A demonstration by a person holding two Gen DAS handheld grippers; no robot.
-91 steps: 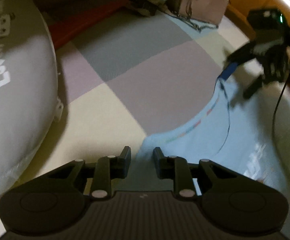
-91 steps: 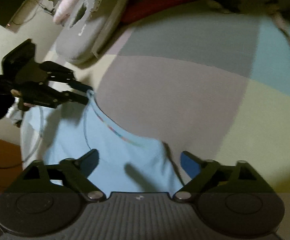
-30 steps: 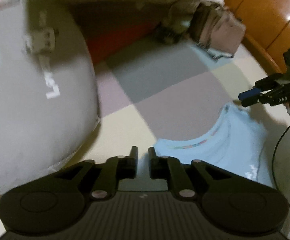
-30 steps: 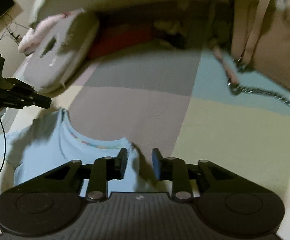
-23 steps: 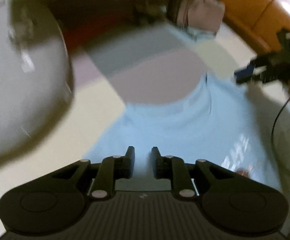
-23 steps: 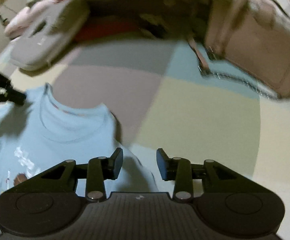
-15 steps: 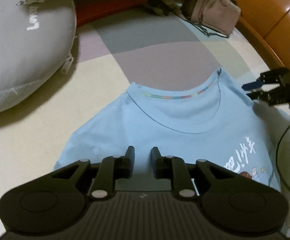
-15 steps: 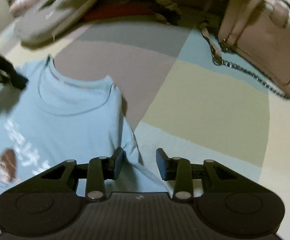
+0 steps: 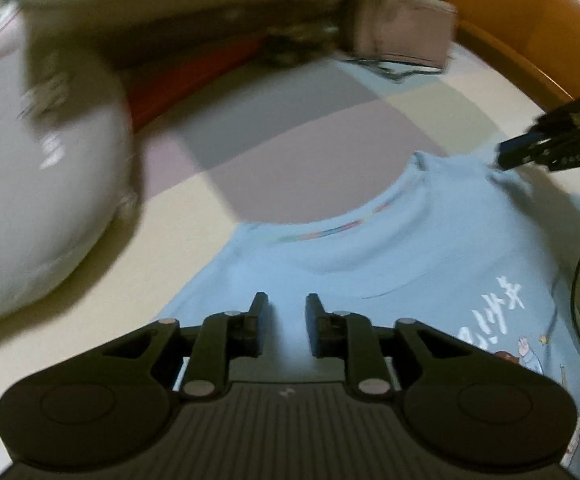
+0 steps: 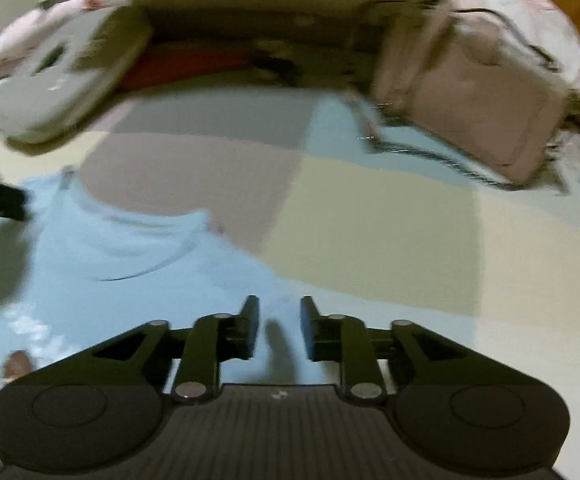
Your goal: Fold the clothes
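**A:** Here's the light blue T-shirt (image 9: 409,264), lying front-up on the checked cover (image 10: 369,216). The collar (image 9: 329,236) points away from us and the white print (image 9: 501,312) is showing.

**B:** It's spread open, not doubled over anywhere I can see. The left tool (image 9: 286,300) is low over one shoulder, its fingers drawn in to a narrow slot with blue cloth showing through.

**A:** Is it pinching the fabric?

**B:** I can't tell. The gap is small, but nothing shows cloth actually caught. The right tool (image 10: 276,304) is the same: narrow, down at the other shoulder edge, right where the shirt meets the cover.

**A:** One tool per shoulder makes sense to me. Controlling both top corners would keep the shirt square for whatever fold follows.

**B:** That's my read as well. A shirt this flat could be laid out for folding or just being straightened, so I won't say which.

**A:** What about the surroundings?

**B:** The cover is soft patchwork in grey, mauve, cream and pale blue. There's a grey cushion (image 9: 30,200) off to the left and a pink handbag (image 10: 481,112) trailing its chain (image 10: 429,152) at the far right. Something red (image 9: 194,76) sits behind, with orange wood (image 9: 529,20) along the right edge. The lighting is dim and both views are motion-blurred.
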